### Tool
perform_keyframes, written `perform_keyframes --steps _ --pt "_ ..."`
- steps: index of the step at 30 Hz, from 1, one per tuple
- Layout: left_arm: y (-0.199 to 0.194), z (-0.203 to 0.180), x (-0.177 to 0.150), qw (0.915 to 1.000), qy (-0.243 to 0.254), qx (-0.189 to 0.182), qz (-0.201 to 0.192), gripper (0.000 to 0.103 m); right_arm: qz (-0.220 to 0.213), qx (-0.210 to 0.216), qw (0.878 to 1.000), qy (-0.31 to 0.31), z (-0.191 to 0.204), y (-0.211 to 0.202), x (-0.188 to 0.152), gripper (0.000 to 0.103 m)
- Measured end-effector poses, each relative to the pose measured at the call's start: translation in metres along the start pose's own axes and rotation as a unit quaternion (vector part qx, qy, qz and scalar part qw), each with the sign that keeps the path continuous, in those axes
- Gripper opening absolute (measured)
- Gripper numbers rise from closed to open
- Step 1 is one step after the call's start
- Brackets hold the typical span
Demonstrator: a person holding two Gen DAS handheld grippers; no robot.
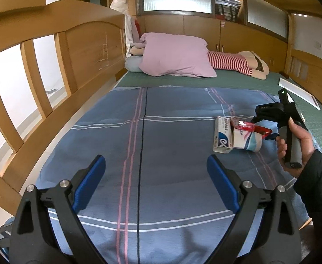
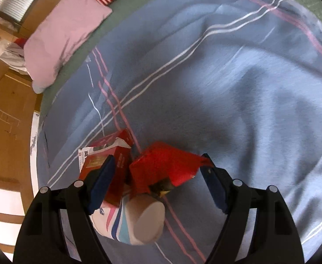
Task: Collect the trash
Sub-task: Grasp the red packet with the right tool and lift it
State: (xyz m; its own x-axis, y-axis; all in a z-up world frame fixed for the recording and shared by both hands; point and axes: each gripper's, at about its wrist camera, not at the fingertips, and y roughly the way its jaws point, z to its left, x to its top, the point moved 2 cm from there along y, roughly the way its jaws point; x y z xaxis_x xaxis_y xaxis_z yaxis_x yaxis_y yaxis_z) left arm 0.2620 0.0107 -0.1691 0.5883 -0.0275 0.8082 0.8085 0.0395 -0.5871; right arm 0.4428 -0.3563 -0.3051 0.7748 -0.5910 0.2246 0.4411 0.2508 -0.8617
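Bed with blue plaid blanket, pink pillow at far end. Trash clustered on blanket: small carton, paper cup lying on side with pink, blue stripes, crinkled red wrapper. Right hand-held gripper wide open, straddling wrapper, nothing held. Left hand-held gripper wide open, empty above blanket.

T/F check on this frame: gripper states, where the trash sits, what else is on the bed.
1. The left gripper is open and holds nothing. True.
2. The right gripper is shut on the paper cup. False: its jaws stand open around the red wrapper.
3. The trash lies on the blue plaid blanket. True.
4. The pink pillow lies on top of the trash. False: it lies far off, at the bed's other end.
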Motion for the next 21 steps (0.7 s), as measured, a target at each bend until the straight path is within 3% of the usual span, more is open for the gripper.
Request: perform_keyframes --steps 2,4,15,21 --pt "0.001 0.002 0.0 1.0 -0.001 0.002 0.001 0.093 0.016 -0.003 1.0 -0.001 0.003 0.008 0.0 0.055" --pt "0.001 0.006 0.0 1.0 -0.003 0.005 0.002 0.093 0.015 -0.011 1.0 -0.002 0.005 0.009 -0.002 0.049" --pt "-0.004 0.0 -0.001 1.0 0.002 -0.002 0.003 0.093 -0.018 0.015 1.0 0.008 -0.014 -0.04 -0.01 0.045" --pt "-0.001 -0.029 -0.003 0.9992 0.029 -0.027 0.005 0.093 -0.042 0.02 0.999 -0.005 -0.032 -0.078 -0.045 0.045"
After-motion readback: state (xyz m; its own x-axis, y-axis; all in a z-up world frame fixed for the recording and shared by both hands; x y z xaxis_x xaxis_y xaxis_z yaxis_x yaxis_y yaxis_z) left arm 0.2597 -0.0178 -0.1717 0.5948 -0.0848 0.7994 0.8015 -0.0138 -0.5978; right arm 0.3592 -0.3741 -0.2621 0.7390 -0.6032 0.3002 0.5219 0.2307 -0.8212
